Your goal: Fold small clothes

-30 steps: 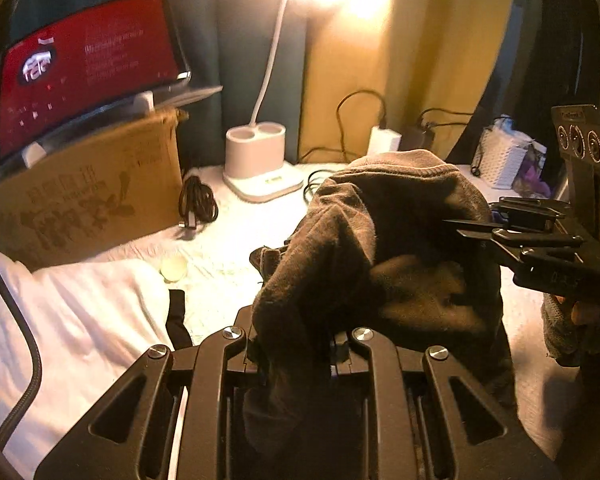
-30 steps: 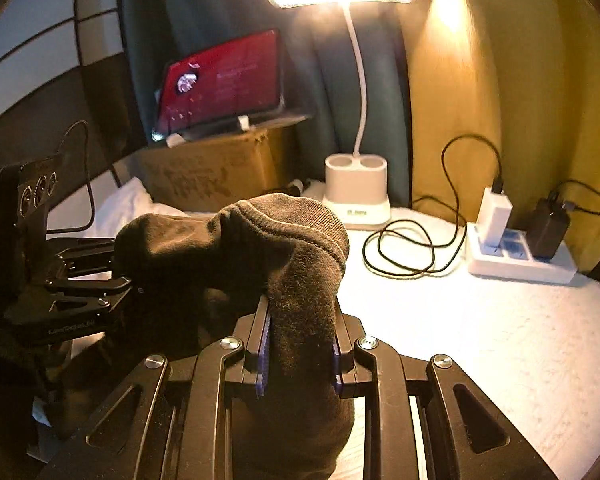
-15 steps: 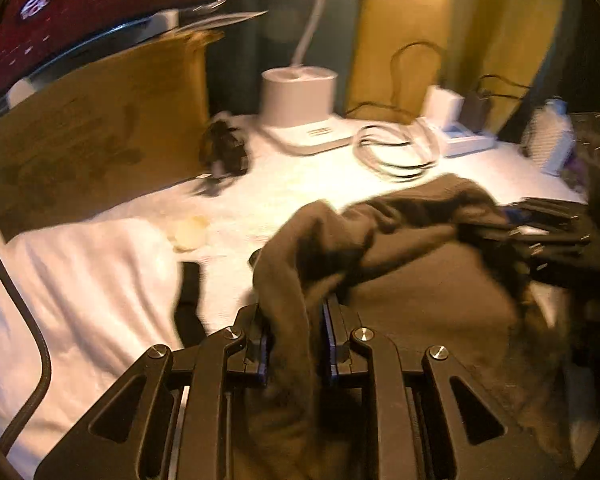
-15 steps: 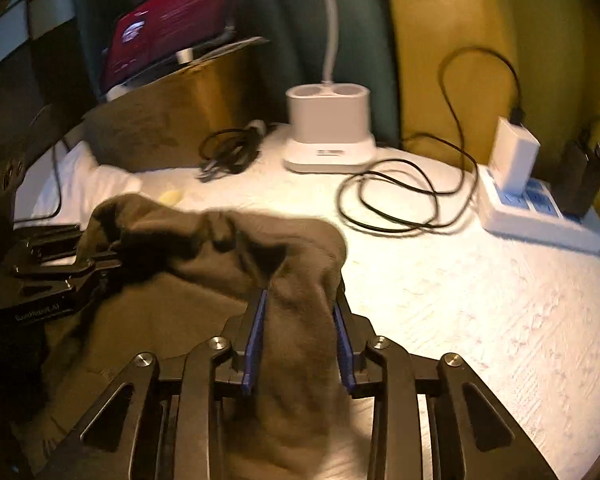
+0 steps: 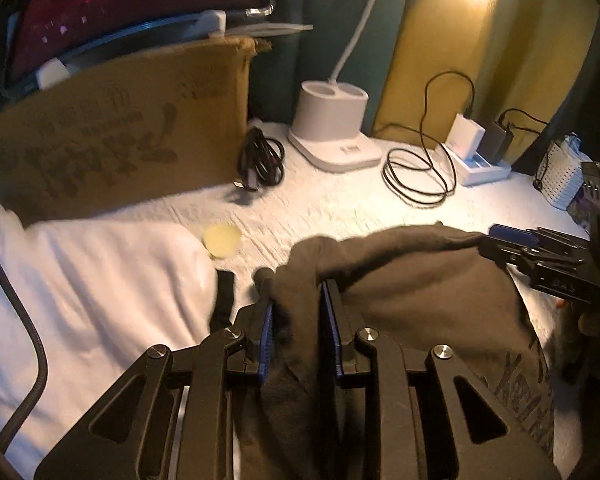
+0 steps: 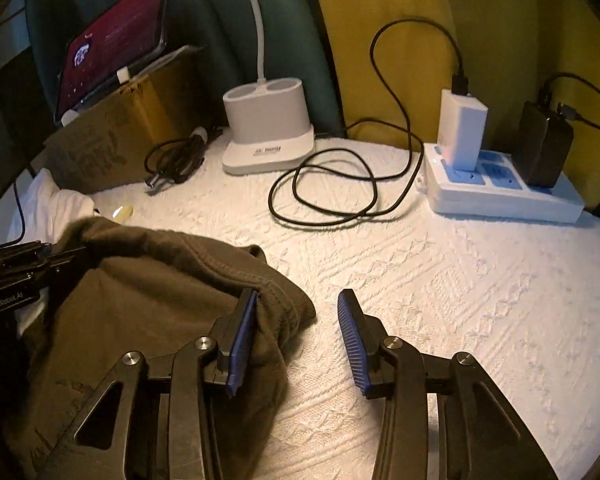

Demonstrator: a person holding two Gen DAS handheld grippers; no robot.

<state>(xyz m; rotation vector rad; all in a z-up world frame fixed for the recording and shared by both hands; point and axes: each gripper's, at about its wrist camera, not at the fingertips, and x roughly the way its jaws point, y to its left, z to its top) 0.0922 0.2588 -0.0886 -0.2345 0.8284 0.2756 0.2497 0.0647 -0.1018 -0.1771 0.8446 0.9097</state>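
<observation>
A dark brown small garment [image 5: 420, 292] lies spread on the white textured bedcover [image 6: 460, 280], with lettering near its lower edge. My left gripper [image 5: 296, 292] is shut on a bunched fold of it, and the jaws are just beginning to ease apart. In the right wrist view the same garment [image 6: 140, 292] lies at the left. My right gripper [image 6: 299, 294] is opening: the garment's hem rests against the left pad [image 6: 242, 332] and the right pad stands free over the bedcover. Each gripper shows in the other's view, right gripper [image 5: 512, 244] and left gripper [image 6: 48, 254].
At the back stand a white lamp base [image 6: 266, 120], a looped black cable [image 6: 324, 188], a power strip [image 6: 500, 196] with chargers, a cardboard box [image 5: 112, 140] and a lit tablet [image 5: 132, 0]. White cloth [image 5: 80, 280] lies at left, beside a small yellow disc [image 5: 222, 240].
Both grippers came down and laid the lifted garment flat on the bedcover. The right jaws, shut on the garment before, have spread apart and let its hem go.
</observation>
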